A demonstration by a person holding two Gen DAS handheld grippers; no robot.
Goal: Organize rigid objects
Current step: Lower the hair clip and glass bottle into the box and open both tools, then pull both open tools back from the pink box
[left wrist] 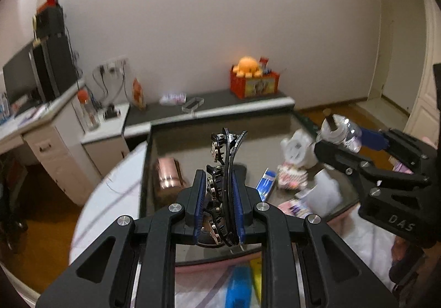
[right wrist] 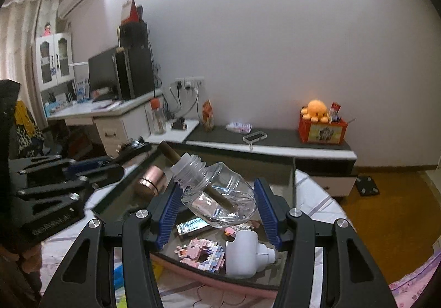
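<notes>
Black linkage arms fill the foot of the left wrist view, and between them the left gripper (left wrist: 219, 197) is closed on a black hair clip (left wrist: 224, 170) with metal-studded teeth; its blue pads press the clip's flanks, and the clip's long axis runs straight forward along the fingers, its curved tip rising past them over the grey tray (left wrist: 171, 139); a copper tin (left wrist: 168, 175) lies on the tray floor just left of the fingers; to the right the right gripper (left wrist: 339, 139) holds a clear bottle (left wrist: 341, 131) above the tray's far right corner, over a white plug-in unit (left wrist: 299, 149).

Blue pads frame the right wrist view too; the right gripper (right wrist: 217, 203) is partly closed around the bottle (right wrist: 217, 195), which sits between the pads, though whether both pads truly bite I cannot tell; the bottle's long axis lies skewed, threaded neck up and to the left, with a brown wick (right wrist: 168, 150) poking out beyond; the plug-in unit (right wrist: 245, 252) lies below, nearer the right fingers than the left, so the right hand seems best placed to marry the two.
</notes>
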